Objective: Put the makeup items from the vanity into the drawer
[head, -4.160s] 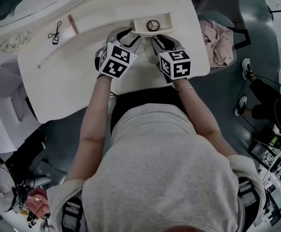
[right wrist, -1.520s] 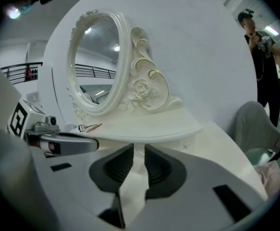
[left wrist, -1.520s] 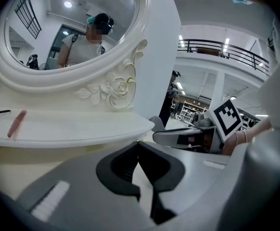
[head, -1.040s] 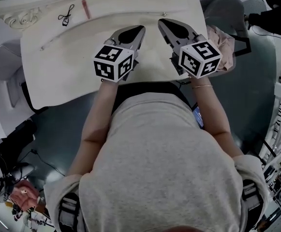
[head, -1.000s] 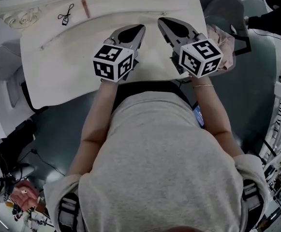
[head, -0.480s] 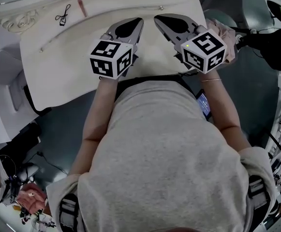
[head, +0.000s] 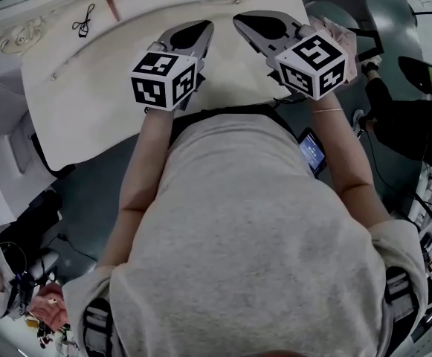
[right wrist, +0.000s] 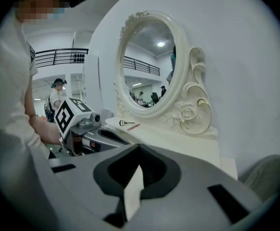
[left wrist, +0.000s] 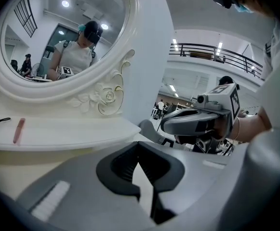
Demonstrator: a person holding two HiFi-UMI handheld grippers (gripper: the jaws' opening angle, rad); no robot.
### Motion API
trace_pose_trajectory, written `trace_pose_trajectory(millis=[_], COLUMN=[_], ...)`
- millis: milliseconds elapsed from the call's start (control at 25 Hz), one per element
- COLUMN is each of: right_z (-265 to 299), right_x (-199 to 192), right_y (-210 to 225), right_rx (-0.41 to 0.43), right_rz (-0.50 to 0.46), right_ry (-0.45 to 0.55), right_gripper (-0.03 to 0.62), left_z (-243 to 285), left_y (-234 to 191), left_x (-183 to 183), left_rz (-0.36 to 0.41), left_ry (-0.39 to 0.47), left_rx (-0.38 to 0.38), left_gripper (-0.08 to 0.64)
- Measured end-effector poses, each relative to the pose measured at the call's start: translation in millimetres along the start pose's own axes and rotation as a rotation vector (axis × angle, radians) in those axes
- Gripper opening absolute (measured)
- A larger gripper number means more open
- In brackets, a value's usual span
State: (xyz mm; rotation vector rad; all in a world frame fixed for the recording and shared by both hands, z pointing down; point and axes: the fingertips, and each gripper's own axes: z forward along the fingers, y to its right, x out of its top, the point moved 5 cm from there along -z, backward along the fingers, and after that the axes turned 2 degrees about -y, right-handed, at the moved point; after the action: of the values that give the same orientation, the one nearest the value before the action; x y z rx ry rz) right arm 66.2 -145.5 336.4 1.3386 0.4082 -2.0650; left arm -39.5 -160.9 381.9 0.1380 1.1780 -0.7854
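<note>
pink makeup stick (head: 111, 7) well apart from left claw (head: 201, 28), right claw (head: 244, 19), both closed, empty

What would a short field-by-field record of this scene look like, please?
Left gripper: shut, empty, over the vanity top
Right gripper: shut, empty, beside the left one
Pink stick: lying on the vanity's raised back shelf, untouched
Black wire tool: on the same shelf, left of the pink stick, apart from it
Mirror: oval, ornate white frame, behind the shelf
Drawer: none shows open
</note>
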Motion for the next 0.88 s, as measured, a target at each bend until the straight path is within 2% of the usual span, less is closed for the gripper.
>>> trace_pose_trajectory(millis=[120,440,720,880], right_z=[-1,6,14,16], right_x=[1,1,-17,-25], right_y=[1,-11,-18,-16], right_rx=[-0.009,-0.001,-0.03,-0.066], right_rz=[-0.026,0.017,0.113,0.172], right_ry=[-0.009,0.015,0.013,0.027], right_gripper=[0.008,0.008,0.008,0.008], left_z=[0,-4,-4,-6], left_y=[1,5,-2,-5], left_x=[0,-5,-15,-25], left_rz=[-0.004,-0.032,-0.032,-0.063], left_ry=[0.004,0.006,-0.023,-0.038], left_rx=[-0.002,0.003,0.013,0.02], left_gripper=[0.009,0.009,0.009,0.009])
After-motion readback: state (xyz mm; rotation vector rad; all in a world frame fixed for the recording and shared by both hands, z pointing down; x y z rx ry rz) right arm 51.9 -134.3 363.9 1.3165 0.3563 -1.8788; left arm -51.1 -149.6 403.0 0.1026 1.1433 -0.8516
